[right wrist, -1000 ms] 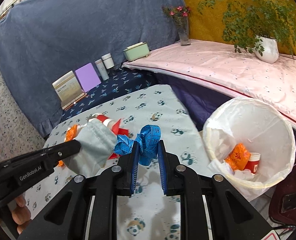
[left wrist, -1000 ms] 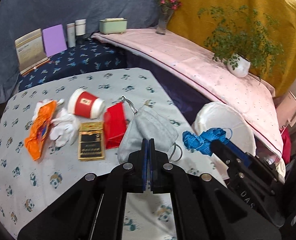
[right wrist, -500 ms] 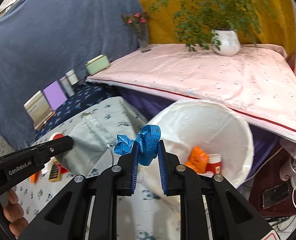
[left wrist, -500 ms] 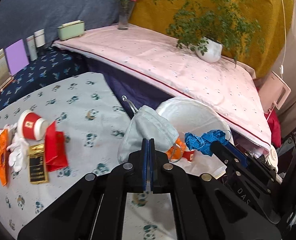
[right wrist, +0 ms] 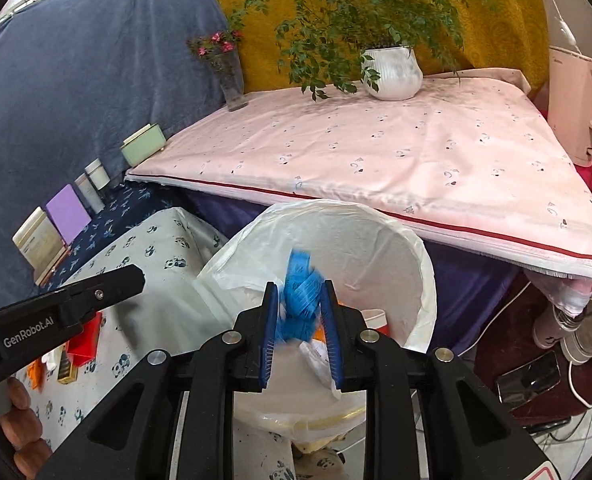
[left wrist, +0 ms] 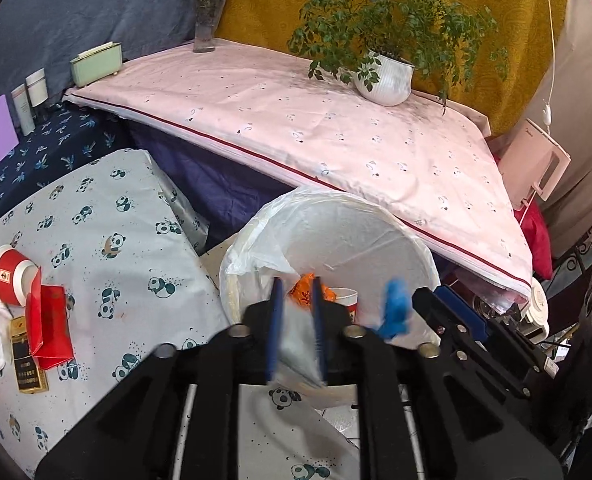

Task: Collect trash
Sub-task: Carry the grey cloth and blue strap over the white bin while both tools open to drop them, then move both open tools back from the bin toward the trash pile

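Mask [left wrist: 296, 344] between opening left gripper [left wrist: 296, 300]

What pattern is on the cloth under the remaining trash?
Small pandas on pale grey-blue cloth; clearest in the left wrist view.

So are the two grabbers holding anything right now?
Both are letting go. The left gripper is opening around the grey face mask; the right gripper is opening around the blue tape measure, above the bin.

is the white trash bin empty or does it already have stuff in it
Not empty. Inside the bin lie an orange wrapper and a red-and-white paper cup; how full it is cannot be told.
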